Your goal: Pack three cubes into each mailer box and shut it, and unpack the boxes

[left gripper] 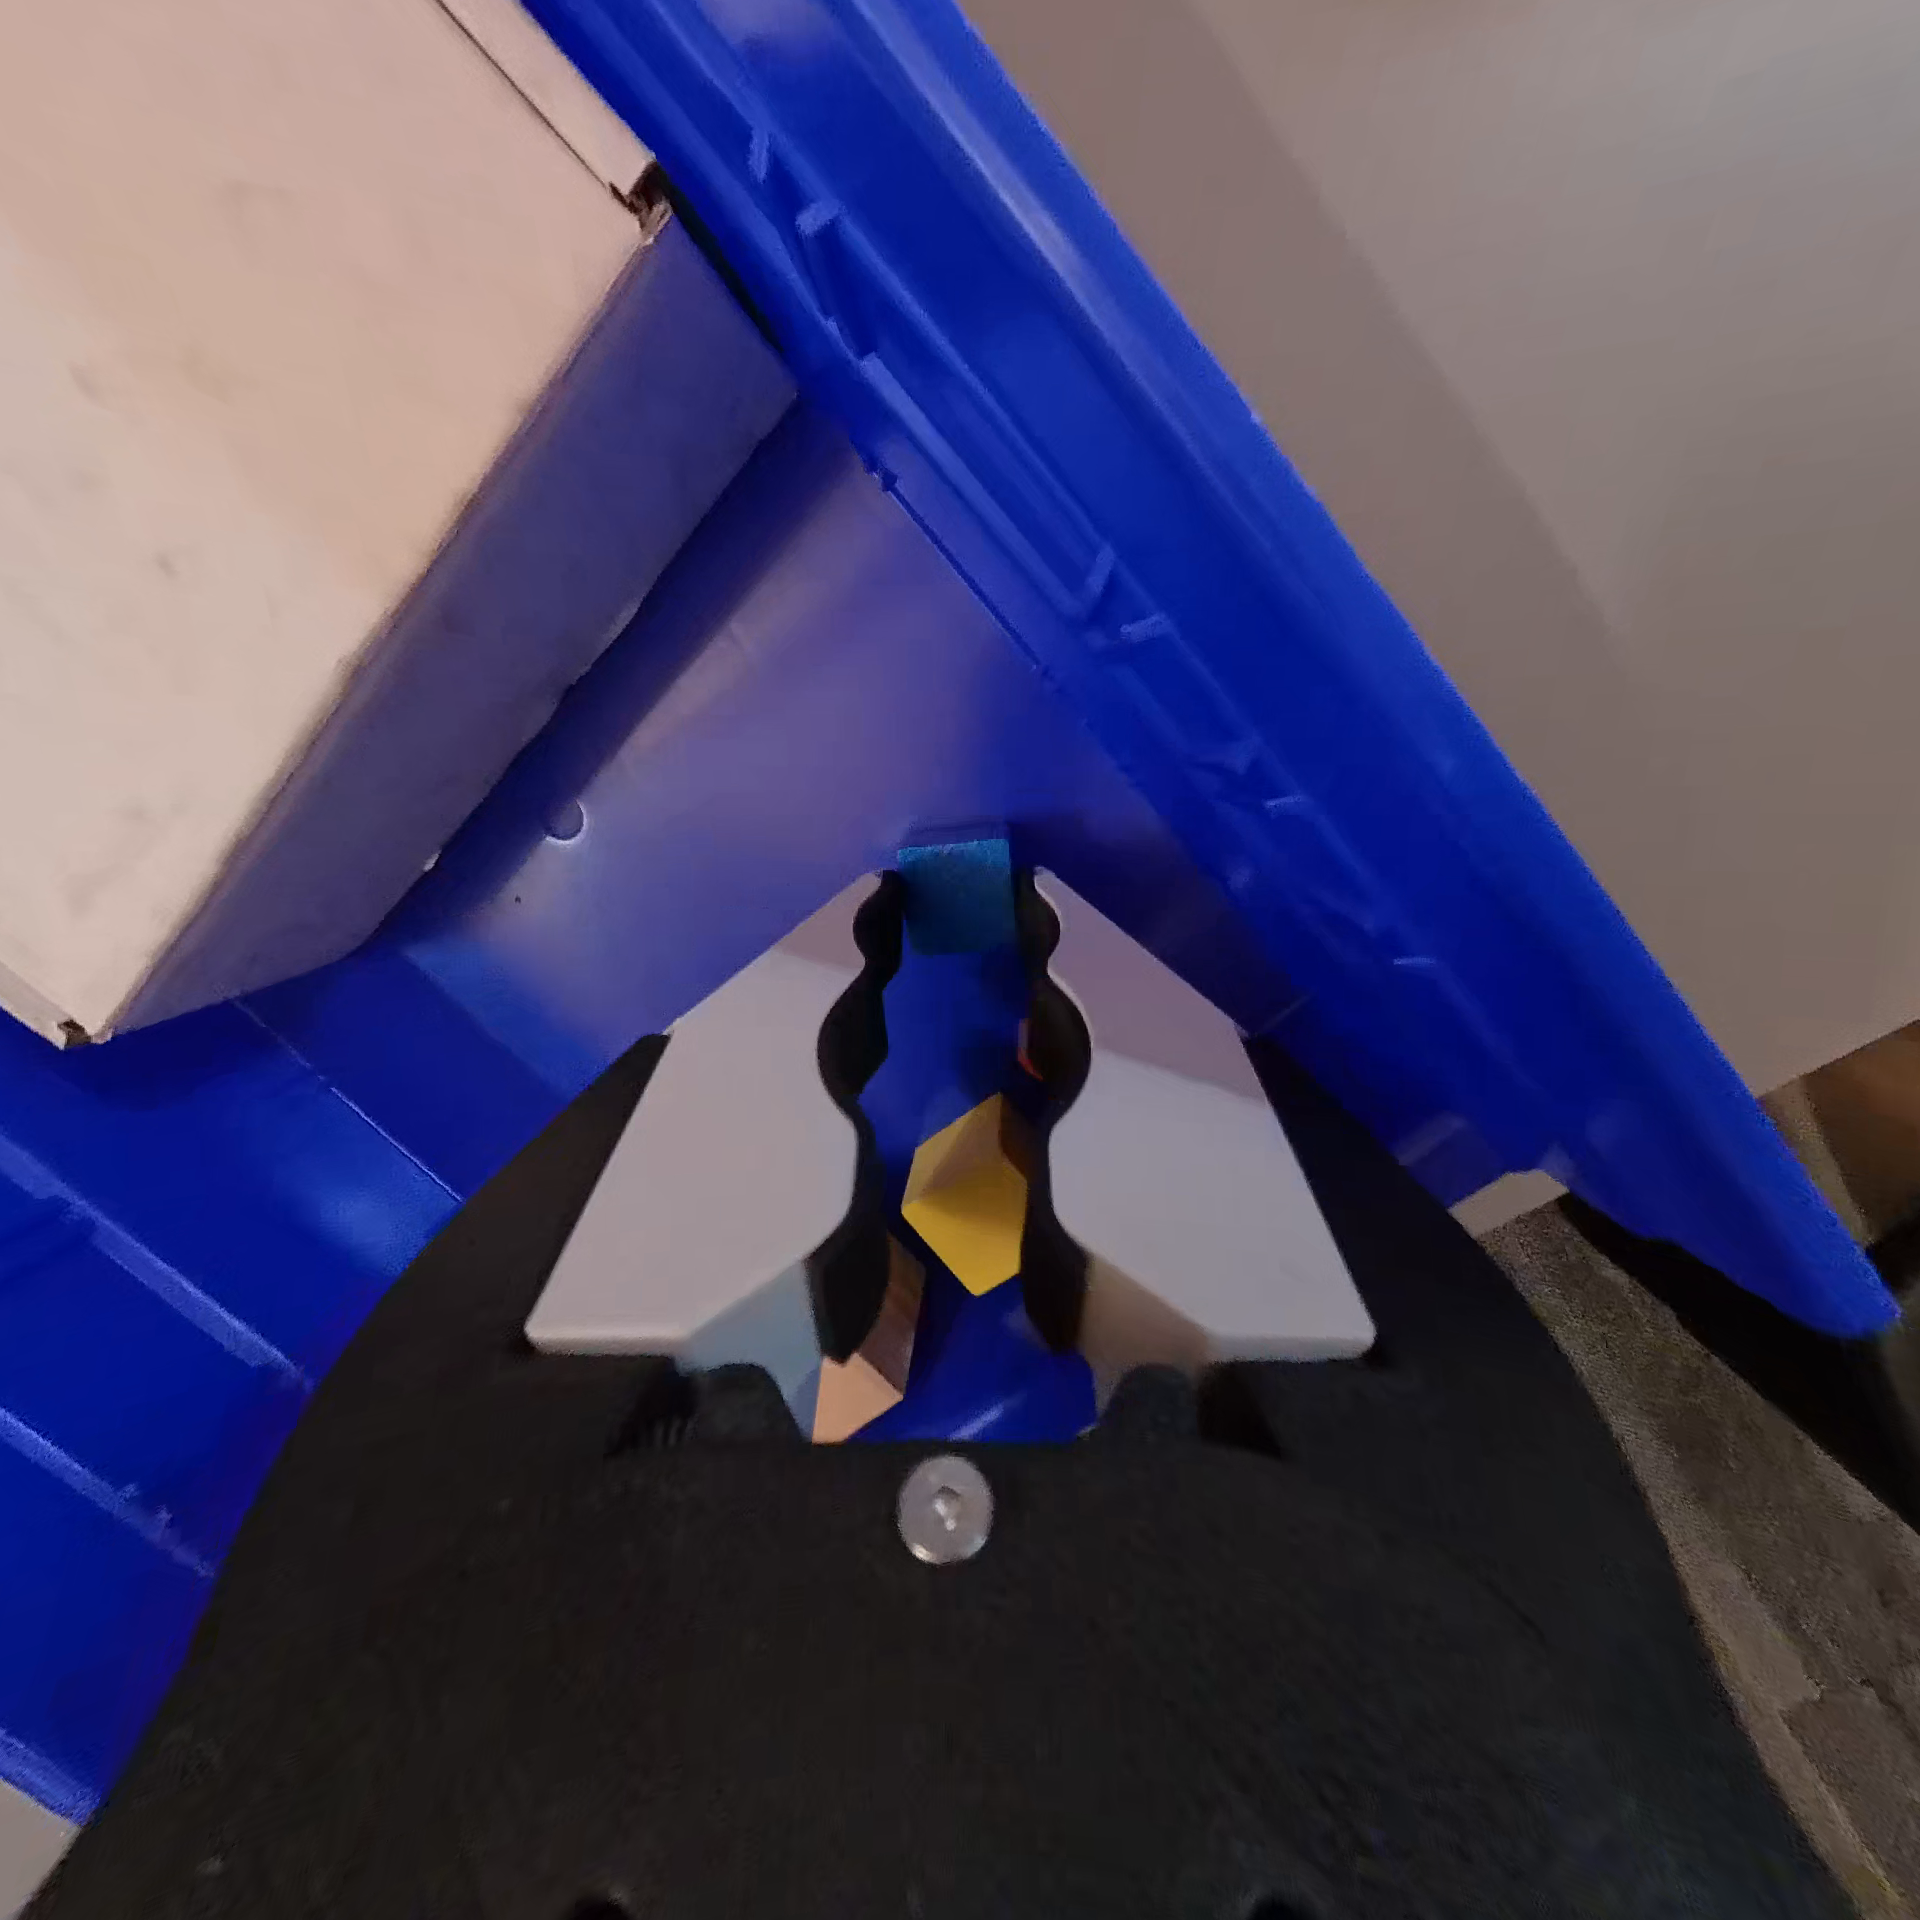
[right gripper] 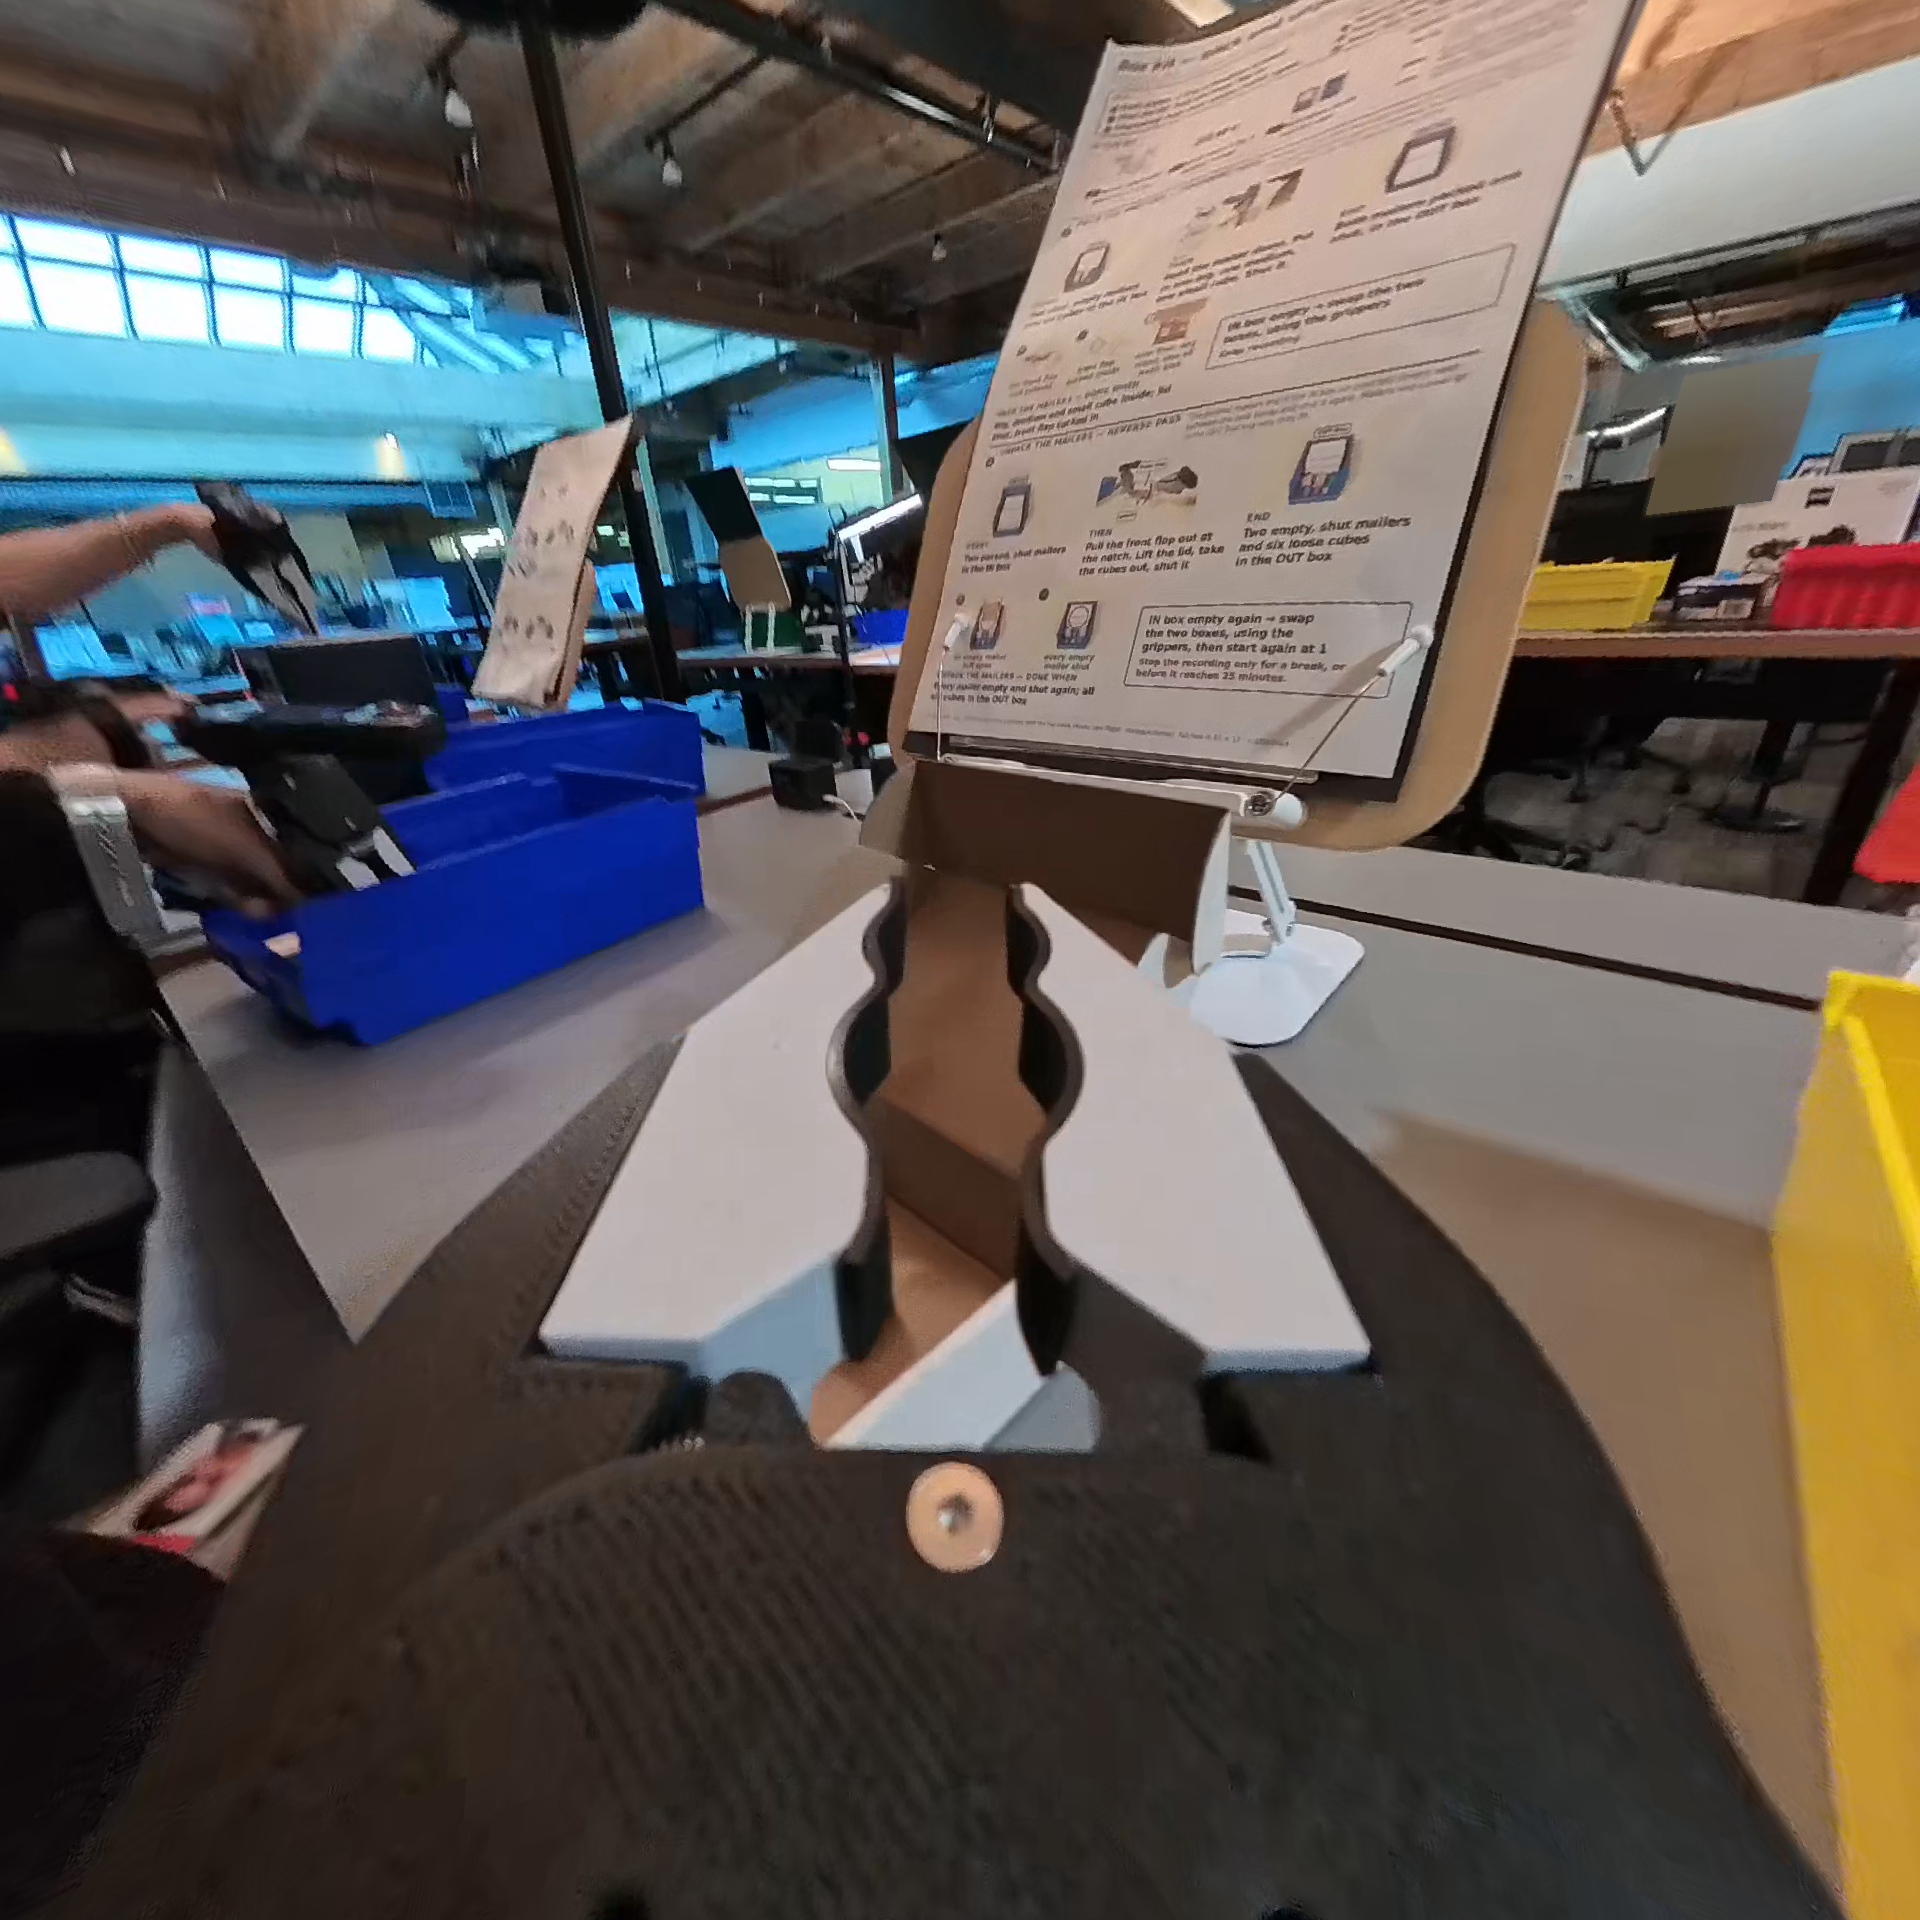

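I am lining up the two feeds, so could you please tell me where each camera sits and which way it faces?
Left wrist view: on the left gripper, tipped down into a blue bin; it holds a small blue cube over a yellow cube, beside a closed mailer box.
Right wrist view: on the right gripper, facing level across the grey table at an open mailer box and an instruction sheet; another person works at left.
Shared: only the same gripper design; no scene object appears in both.

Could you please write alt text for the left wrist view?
The left gripper pinches a small blue cube inside a blue bin. A yellow cube lies below, and a closed mailer box sits at upper left.
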Demonstrator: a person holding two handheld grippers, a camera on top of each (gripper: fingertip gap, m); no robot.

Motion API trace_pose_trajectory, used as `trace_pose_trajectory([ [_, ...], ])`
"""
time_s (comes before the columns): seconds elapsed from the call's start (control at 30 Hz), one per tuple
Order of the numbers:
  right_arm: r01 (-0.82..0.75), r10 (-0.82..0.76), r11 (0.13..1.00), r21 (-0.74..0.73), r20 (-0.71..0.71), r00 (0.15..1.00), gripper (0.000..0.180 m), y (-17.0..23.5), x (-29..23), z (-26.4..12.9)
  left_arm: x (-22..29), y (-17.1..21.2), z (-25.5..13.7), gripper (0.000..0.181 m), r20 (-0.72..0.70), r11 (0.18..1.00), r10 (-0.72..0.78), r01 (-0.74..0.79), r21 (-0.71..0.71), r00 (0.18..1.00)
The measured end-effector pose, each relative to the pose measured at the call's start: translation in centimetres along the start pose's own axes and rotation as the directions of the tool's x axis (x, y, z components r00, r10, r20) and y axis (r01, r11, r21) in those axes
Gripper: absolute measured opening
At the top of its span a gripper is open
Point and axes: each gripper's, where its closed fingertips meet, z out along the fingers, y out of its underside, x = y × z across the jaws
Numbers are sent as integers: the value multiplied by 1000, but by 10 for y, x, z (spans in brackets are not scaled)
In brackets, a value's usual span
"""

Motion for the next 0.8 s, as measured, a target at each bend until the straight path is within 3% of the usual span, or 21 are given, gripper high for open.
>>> trace_pose_trajectory([
  [0.1,56,-56,998,-30,12,998,18,2,2,3,-3,1,-11,20,-13,998,-52,52,43,999],
  [0.2,3,-1,1000,-22,54,999,18,8,2,8,-8,-6,-34,20,1,986,-113,112,127,994],
  [0.33,-83,91,995,-62,137,986,21,35,-6,18,22,-45,-88,19,11,963,-51,46,265,999],
  [0.47,-50,77,987,-152,177,981,22,59,-11,18,104,-109,-135,19,32,912,179,-178,370,983],
  [0.57,-99,117,989,-114,173,978,21,53,-5,12,180,-157,-143,19,56,834,390,-379,401,919],
  [0.67,-178,185,982,-64,154,971,20,43,8,6,265,-202,-129,20,-9,736,568,-503,452,823],
  [0.8,-274,274,962,-23,131,953,20,38,23,-2,349,-244,-75,21,-97,644,727,-625,441,680],
])
